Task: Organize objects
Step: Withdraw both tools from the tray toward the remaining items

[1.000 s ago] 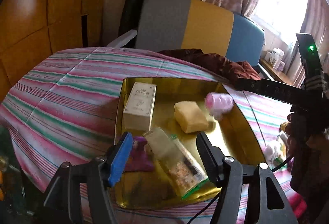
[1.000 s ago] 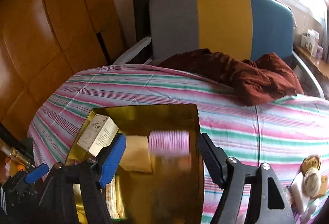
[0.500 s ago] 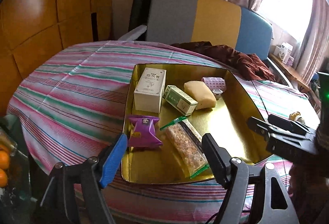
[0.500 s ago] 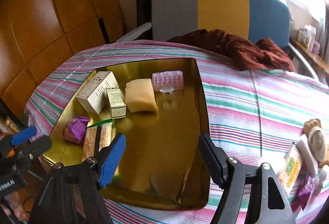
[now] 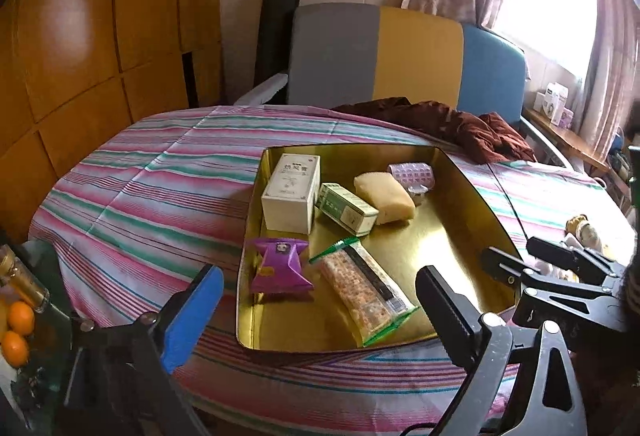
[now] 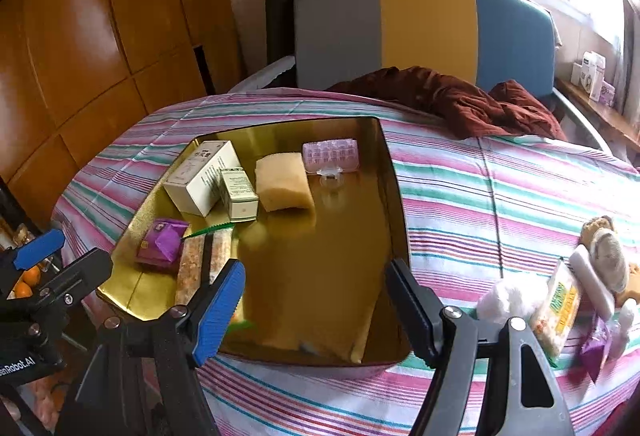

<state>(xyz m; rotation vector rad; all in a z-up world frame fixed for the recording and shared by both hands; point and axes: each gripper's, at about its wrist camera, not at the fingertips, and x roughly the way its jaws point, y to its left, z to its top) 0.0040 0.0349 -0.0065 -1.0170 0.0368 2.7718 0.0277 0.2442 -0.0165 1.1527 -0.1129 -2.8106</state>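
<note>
Gold tray (image 5: 472, 204), shallow, glossy and mirror-bright, sits on a round surface (image 5: 152, 188) draped in a pink, green and white striped cloth. Along its far side stand a white carton (image 5: 291, 192), a smaller green-and-white box (image 5: 347, 209), a soft yellow sponge-like block (image 5: 384, 197) and a ribbed pink roller (image 5: 412, 175); a small clear item beside the roller is too faint to identify. Nearer lie a crinkled purple packet (image 5: 281, 270) and a long clear snack bar wrapper (image 5: 366, 292) with green ends. The left gripper (image 5: 320, 320) hangs over the tray's near edge, its jaws having just been opening, now wide apart with nothing between them. The right gripper (image 6: 316, 310) hovers over the tray's bare near floor, jaws apart and empty; its body is cut off at the frame's bottom. At the right edge of the surface, a heap of loose items (image 6: 576, 288) blurs together, only partly legible: a white fluffy ball, a yellow packet, a pale tube. A dark red cloth (image 6: 460, 100) lies crumpled behind, below a grey, yellow and blue chair back (image 6: 424, 32).
</note>
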